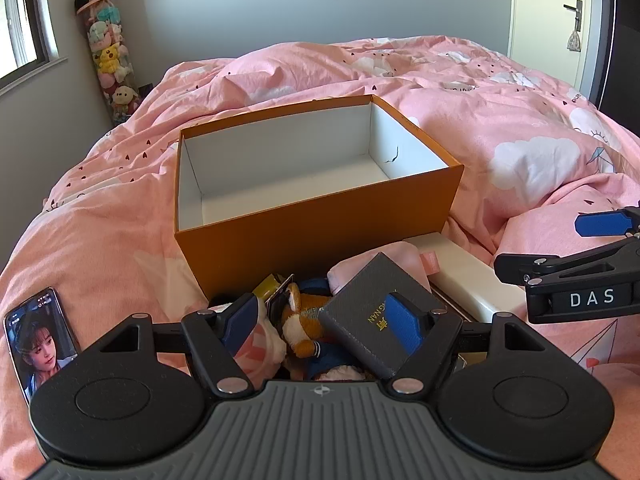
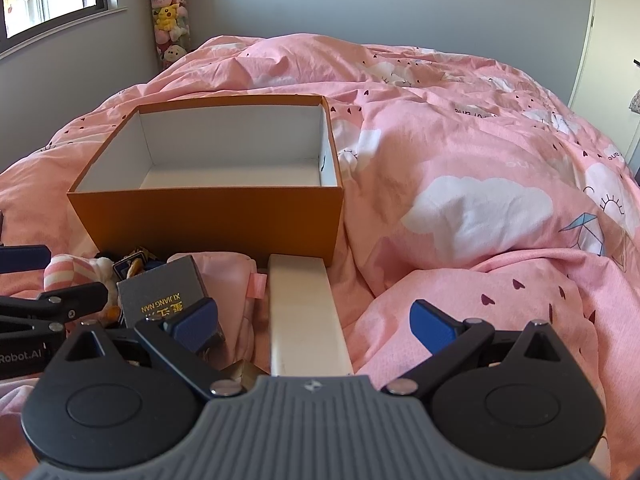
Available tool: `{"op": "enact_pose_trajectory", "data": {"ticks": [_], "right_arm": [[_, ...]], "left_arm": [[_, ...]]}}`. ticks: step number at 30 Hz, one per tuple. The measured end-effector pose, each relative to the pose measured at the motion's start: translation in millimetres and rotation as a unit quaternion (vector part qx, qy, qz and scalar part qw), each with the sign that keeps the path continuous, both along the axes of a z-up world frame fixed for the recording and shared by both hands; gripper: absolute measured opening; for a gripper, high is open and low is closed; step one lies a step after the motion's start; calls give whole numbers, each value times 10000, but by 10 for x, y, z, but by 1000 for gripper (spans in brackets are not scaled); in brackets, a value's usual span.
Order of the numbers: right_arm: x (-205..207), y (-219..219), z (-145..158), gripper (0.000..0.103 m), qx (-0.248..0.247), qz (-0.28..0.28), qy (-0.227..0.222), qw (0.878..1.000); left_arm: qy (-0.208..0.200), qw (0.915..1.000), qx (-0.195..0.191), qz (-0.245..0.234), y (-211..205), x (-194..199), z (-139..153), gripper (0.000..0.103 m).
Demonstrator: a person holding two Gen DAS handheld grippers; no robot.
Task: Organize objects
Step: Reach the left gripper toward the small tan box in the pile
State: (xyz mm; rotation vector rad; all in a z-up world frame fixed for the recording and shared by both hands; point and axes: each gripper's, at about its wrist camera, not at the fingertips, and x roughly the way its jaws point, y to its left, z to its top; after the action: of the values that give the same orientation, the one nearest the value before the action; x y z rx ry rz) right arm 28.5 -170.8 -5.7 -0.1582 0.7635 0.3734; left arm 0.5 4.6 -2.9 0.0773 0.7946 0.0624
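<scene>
An open orange box [image 1: 320, 216] with a white, empty inside stands on the pink bed; it also shows in the right wrist view [image 2: 208, 216]. In front of it lies a pile: a grey booklet-like box [image 1: 368, 312], an orange plush toy [image 1: 300, 320], a pink striped soft item [image 1: 256, 344], pink cloth [image 1: 396, 260] and a long white box [image 2: 304, 320]. My left gripper [image 1: 324, 320] is open over the pile, its right pad against the grey box [image 2: 160, 292]. My right gripper [image 2: 316, 320] is open, straddling the white box.
A phone [image 1: 40, 340] with a lit screen lies on the quilt at the left. The pink quilt [image 2: 480, 160] is rumpled with folds to the right. A tall tube of plush toys [image 1: 108, 52] stands in the far corner. A door [image 1: 560, 20] is at the right.
</scene>
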Motion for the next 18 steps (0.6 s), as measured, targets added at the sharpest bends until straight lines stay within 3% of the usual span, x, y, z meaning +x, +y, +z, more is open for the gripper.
{"op": "enact_pose_trajectory", "data": {"ticks": [12,18], "right_arm": [[24,-16,-10,102,24,-10,102,9999],[57,-9,-38,102,54,72,289,9995]], "left_arm": [[50,10000,25,-2,-22,2,-11,85],[273,9995,-105,-91,81,41,-20,75]]}}
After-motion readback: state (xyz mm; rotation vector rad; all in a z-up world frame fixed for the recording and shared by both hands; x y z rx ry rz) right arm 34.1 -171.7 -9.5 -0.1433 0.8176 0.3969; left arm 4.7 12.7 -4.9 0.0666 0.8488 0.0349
